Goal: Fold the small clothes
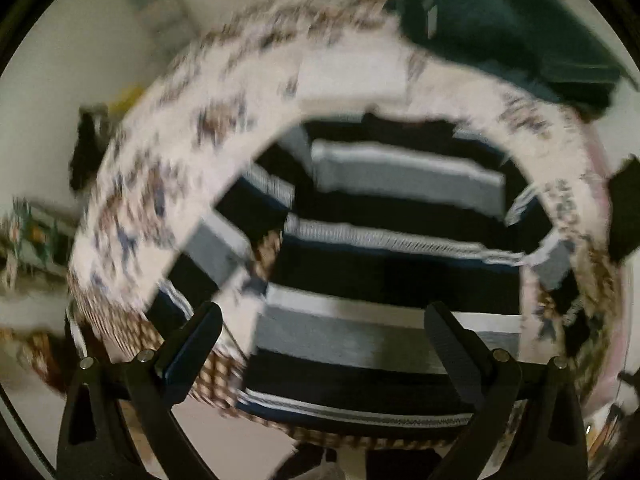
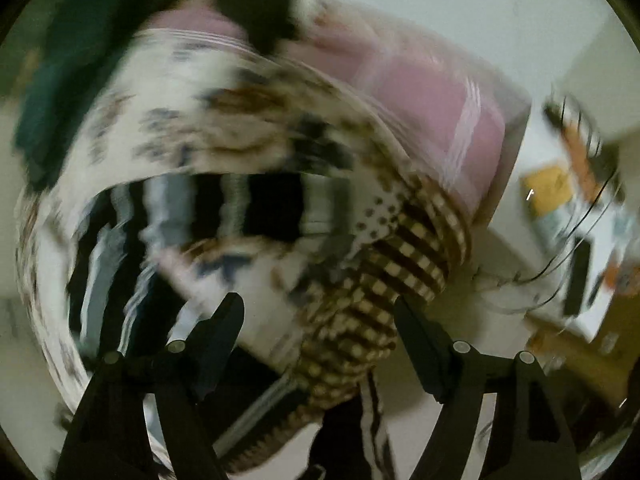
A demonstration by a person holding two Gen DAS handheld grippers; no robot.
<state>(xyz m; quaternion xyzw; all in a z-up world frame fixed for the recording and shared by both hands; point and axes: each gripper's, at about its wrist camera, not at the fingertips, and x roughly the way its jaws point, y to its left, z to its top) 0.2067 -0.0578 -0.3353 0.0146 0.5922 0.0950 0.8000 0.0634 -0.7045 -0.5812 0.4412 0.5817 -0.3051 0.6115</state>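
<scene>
A black, grey and white striped garment lies spread in front of my left gripper, which is open with nothing between its fingers. A white cloth with a brown and blue print curves around the striped one. In the right wrist view my right gripper is open and empty above a brown checked cloth. The printed white cloth and the striped garment lie beyond it. Both views are blurred by motion.
A dark green garment lies at the far right of the pile and shows at the upper left in the right wrist view. A pink cloth lies behind the checked one. Clutter and cables sit at the right.
</scene>
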